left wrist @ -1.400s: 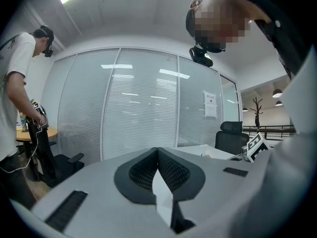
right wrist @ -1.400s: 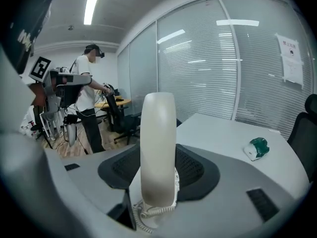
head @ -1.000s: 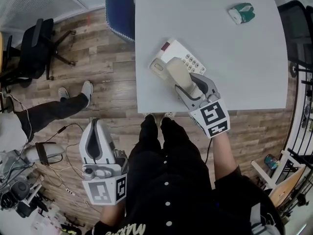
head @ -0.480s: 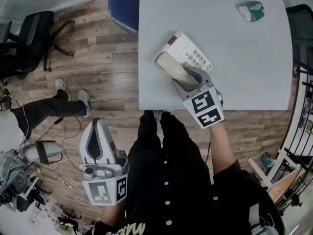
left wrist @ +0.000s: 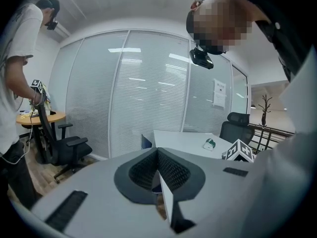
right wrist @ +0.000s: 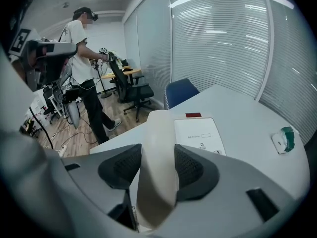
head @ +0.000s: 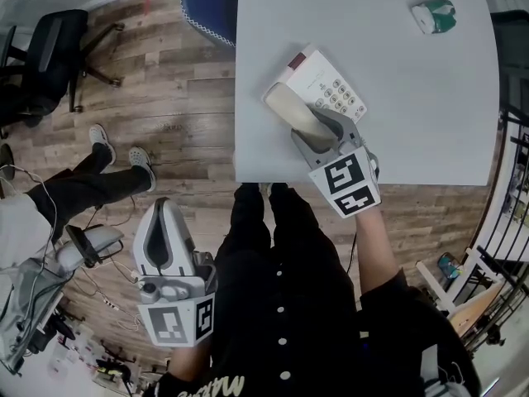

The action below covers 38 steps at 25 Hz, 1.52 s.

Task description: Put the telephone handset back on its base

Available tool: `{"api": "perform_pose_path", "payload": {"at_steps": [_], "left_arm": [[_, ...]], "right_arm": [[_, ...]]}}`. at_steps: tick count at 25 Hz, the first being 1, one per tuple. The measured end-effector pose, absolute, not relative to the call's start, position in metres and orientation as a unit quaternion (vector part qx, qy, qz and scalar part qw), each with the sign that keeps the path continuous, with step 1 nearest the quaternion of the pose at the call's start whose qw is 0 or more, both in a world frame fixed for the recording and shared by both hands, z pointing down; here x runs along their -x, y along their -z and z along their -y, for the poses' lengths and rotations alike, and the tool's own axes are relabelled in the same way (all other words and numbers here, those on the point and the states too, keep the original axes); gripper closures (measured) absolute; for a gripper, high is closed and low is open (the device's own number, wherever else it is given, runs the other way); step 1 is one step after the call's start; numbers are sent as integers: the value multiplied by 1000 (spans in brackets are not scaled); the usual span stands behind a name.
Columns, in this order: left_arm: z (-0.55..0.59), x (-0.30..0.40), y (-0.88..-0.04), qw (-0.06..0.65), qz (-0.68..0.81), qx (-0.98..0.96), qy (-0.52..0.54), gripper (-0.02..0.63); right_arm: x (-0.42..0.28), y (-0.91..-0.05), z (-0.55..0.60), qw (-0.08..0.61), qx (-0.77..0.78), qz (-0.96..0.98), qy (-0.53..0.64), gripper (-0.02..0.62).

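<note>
Just inside near edge of table (head: pixel 413 139), right hand-held gripper (head: pixel 324 129) clamped on handset (head: pixel 294 108), seemingly over base (head: pixel 332 89); left hand-held gripper (head: pixel 161 212) closed.

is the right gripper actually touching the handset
Touching. The right gripper view shows the right gripper with its jaws pressed against both sides of the cream handset, no gap on either side.

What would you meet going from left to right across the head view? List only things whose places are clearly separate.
Black office chair → left hand-held gripper → telephone handset → small green-and-white object
</note>
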<state>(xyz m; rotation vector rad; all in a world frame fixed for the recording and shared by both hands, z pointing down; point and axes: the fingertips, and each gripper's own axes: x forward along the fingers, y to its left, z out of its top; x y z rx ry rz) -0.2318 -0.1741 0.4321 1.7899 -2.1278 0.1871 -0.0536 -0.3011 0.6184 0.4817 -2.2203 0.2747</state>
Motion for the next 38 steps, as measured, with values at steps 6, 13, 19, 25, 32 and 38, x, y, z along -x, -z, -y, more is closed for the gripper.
{"api": "perform_pose_path", "payload": {"at_steps": [6,13,19,25,32,38], "left_arm": [[176,231,-438,180,748,-636,-68,592],[179,229,-439,180,745,-638,-69,592],[181,227,-434,173,745,-641,-70,592],[188,224,-423,158,744,-646,-62,592],[203,215,-396,129,733,-666,-40,592],[213,207,-369,94,726,-681,-23,592]], "right_arm": [[53,-625,303,420,-186,882,-104,365],[56,-630,306,399,-194,886,-132,363],[54,-630,306,396,-211,887,-109,353],[37,-595,313,336,-212,909,-123,336],[-9,-534,347,248,-279,915,-155,336],[-32,-475,358,192,-337,915,-112,412]]}}
